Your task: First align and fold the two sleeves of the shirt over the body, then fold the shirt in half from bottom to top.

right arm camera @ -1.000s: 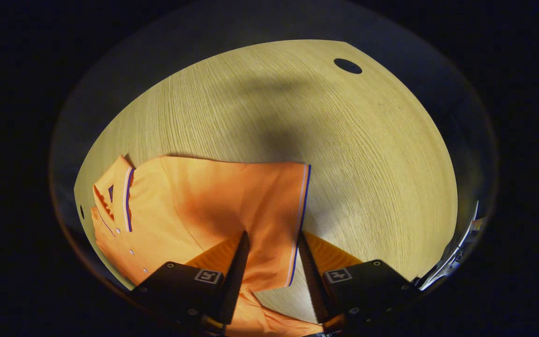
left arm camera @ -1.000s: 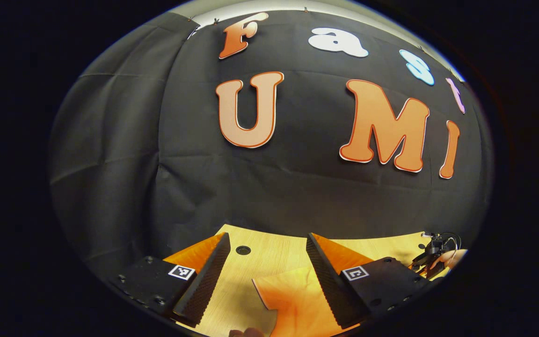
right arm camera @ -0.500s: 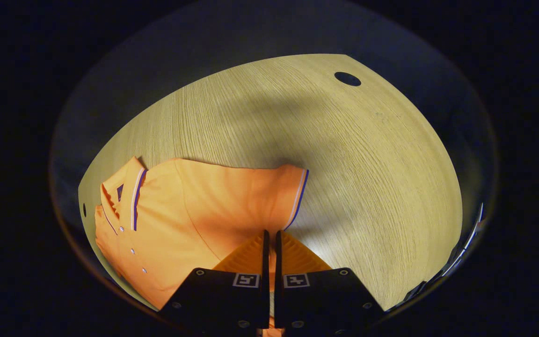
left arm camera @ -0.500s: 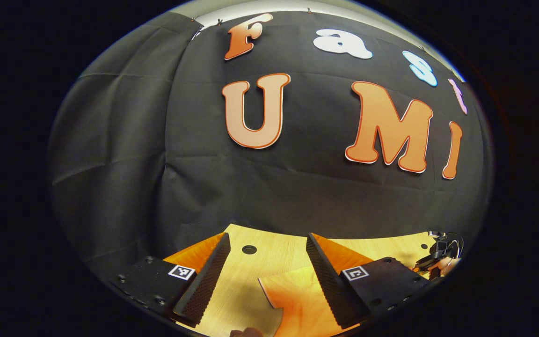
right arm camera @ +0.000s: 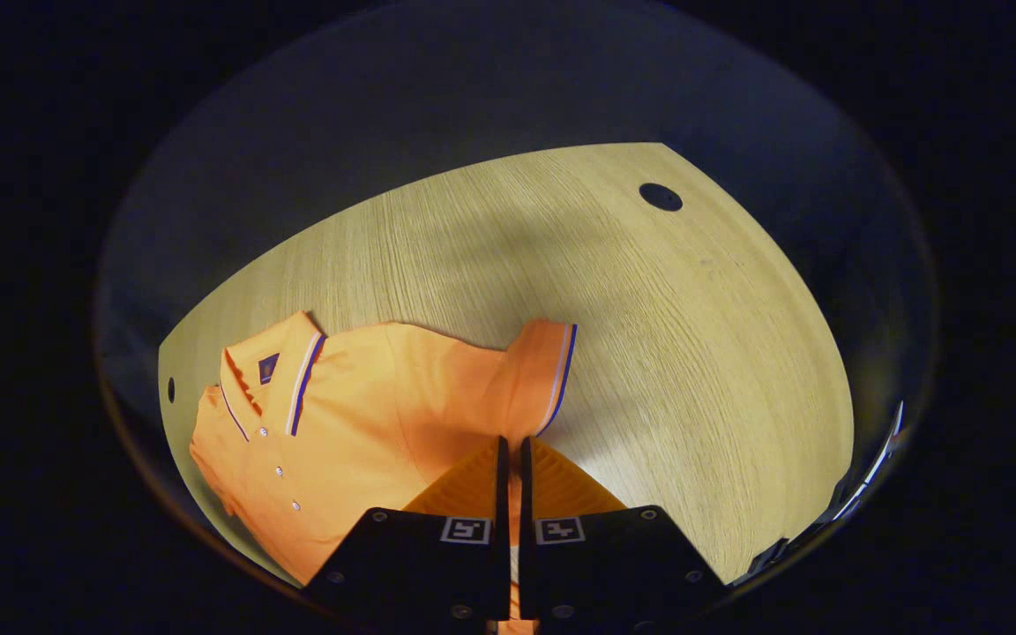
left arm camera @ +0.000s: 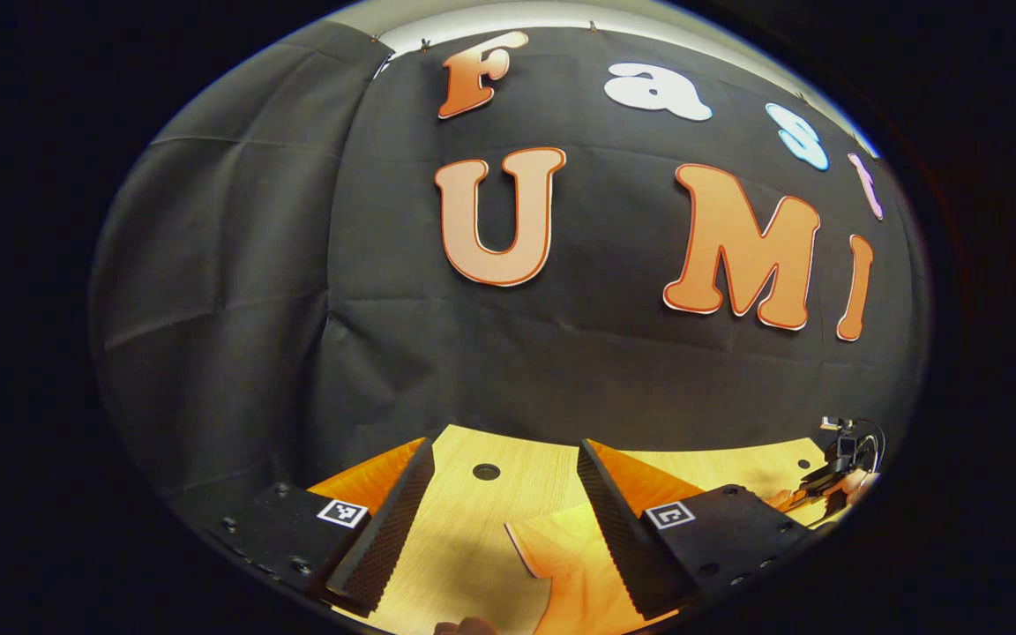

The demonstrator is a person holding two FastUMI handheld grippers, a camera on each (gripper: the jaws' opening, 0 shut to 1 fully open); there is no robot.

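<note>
Pale wooden bench (right arm camera: 667, 353), fine straight grain, matt, smooth. Orange polo shirt (right arm camera: 358, 423) of soft knit cloth, matt, slightly rumpled. Booth's black cloth wall (left arm camera: 235, 353), matt, creased. Left tool's (left arm camera: 499, 511) finger pads (left arm camera: 384, 538) finely ridged, rough.

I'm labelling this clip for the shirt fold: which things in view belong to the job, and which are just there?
Job:
shirt
sleeve, pinched by the right gripper
left gripper, open over the table

Just there:
table
cable hole
booth wall
</note>
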